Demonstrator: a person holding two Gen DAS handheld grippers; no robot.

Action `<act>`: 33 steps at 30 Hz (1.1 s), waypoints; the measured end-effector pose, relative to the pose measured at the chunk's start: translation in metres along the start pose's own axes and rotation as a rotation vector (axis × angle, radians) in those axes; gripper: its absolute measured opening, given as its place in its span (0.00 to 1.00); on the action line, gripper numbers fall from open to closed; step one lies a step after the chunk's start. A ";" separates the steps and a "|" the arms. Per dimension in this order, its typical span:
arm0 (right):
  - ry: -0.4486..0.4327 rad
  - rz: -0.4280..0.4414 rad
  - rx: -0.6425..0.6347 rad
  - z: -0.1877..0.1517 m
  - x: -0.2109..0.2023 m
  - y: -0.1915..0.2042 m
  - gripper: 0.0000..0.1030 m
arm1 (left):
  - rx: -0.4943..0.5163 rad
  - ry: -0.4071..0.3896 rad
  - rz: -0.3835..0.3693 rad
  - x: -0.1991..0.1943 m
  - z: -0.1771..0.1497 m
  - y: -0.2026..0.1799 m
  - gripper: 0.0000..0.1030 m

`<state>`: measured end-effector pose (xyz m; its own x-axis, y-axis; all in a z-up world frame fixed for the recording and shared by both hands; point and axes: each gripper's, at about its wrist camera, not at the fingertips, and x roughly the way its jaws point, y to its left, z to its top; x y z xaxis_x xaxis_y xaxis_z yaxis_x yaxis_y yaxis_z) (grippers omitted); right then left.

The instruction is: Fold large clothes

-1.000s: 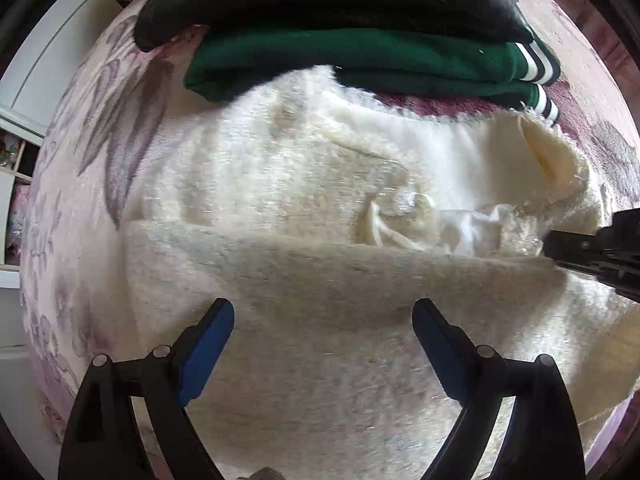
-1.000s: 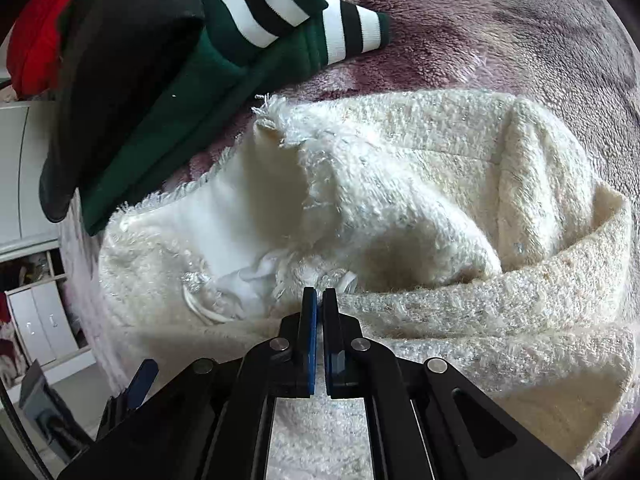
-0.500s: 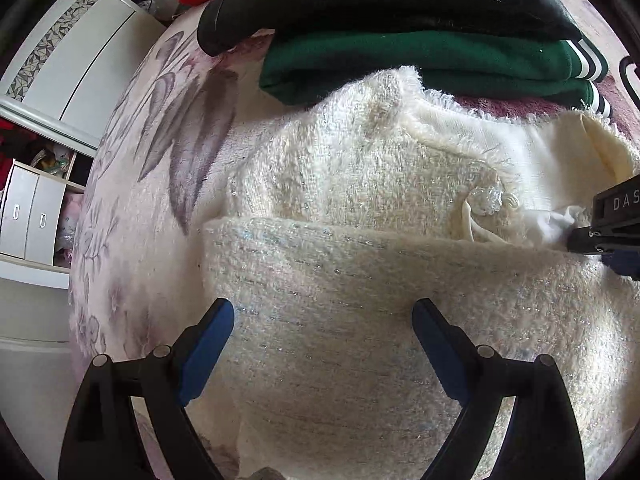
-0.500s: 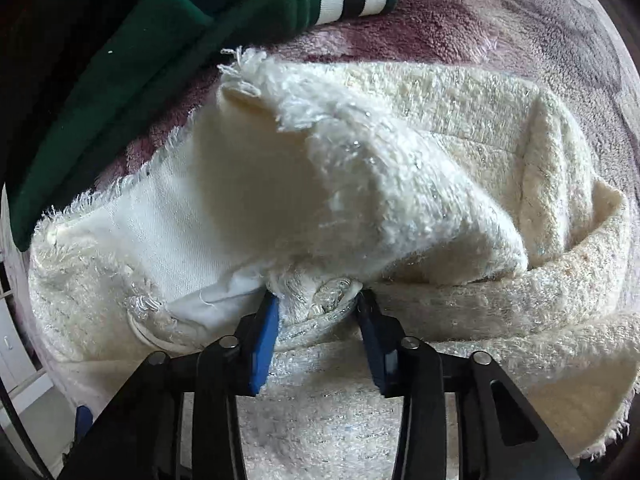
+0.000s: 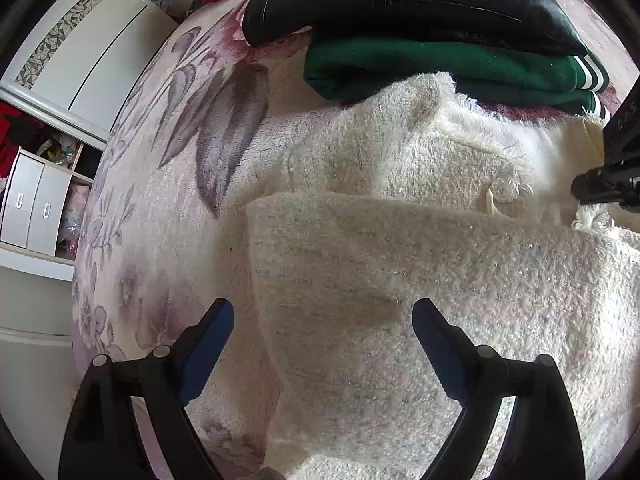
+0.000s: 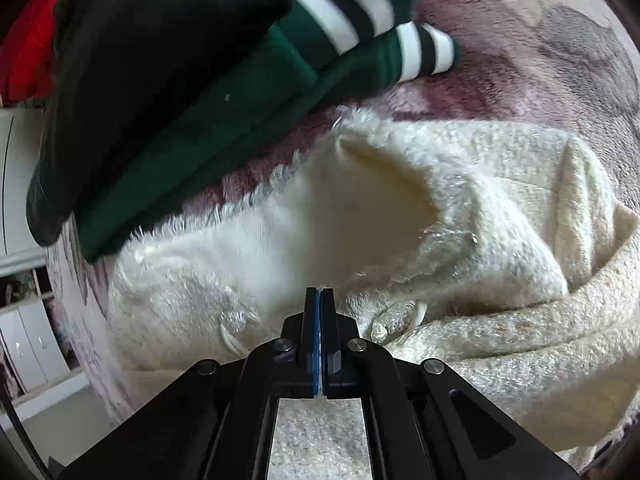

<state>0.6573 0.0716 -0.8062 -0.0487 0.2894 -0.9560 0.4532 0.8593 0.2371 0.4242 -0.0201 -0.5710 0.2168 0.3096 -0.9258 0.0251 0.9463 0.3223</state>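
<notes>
Lying on a floral blanket (image 5: 168, 208), cream sweater (image 5: 420, 272) fills centre frame; white drawers (image 5: 28, 208) far left. Left hand-held gripper (image 5: 322, 316) spread wide, empty; right hand-held gripper (image 6: 320, 300) pressed together w/ nothing between.

Cream jacket (image 5: 400, 280); green garment (image 6: 224, 136) (white-striped cuffs); floral mauve blanket (image 5: 168, 200).

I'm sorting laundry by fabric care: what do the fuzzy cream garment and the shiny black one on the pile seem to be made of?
The fuzzy cream garment looks like a boucle or tweed knit: nubby loops, frayed fringe edges, glinting threads, and a smoother white lining. The shiny black garment looks like leather or faux leather: smooth, glossy highlights, a stitched seam. Which of the two cannot be told.
</notes>
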 end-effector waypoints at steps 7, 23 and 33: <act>0.119 0.135 -0.090 -0.067 -0.028 -0.030 0.51 | 0.063 -0.021 0.006 -0.021 -0.042 0.018 0.89; 0.001 -0.222 0.002 0.006 0.008 -0.013 0.12 | 0.004 -0.061 0.099 -0.010 -0.020 0.022 0.89; -0.087 -0.120 0.044 0.018 -0.012 0.009 0.06 | -0.010 -0.042 0.083 -0.010 -0.034 0.034 0.89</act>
<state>0.6779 0.0686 -0.7961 -0.0284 0.1466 -0.9888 0.4878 0.8654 0.1143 0.3901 0.0125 -0.5570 0.2580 0.3830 -0.8870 -0.0041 0.9185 0.3954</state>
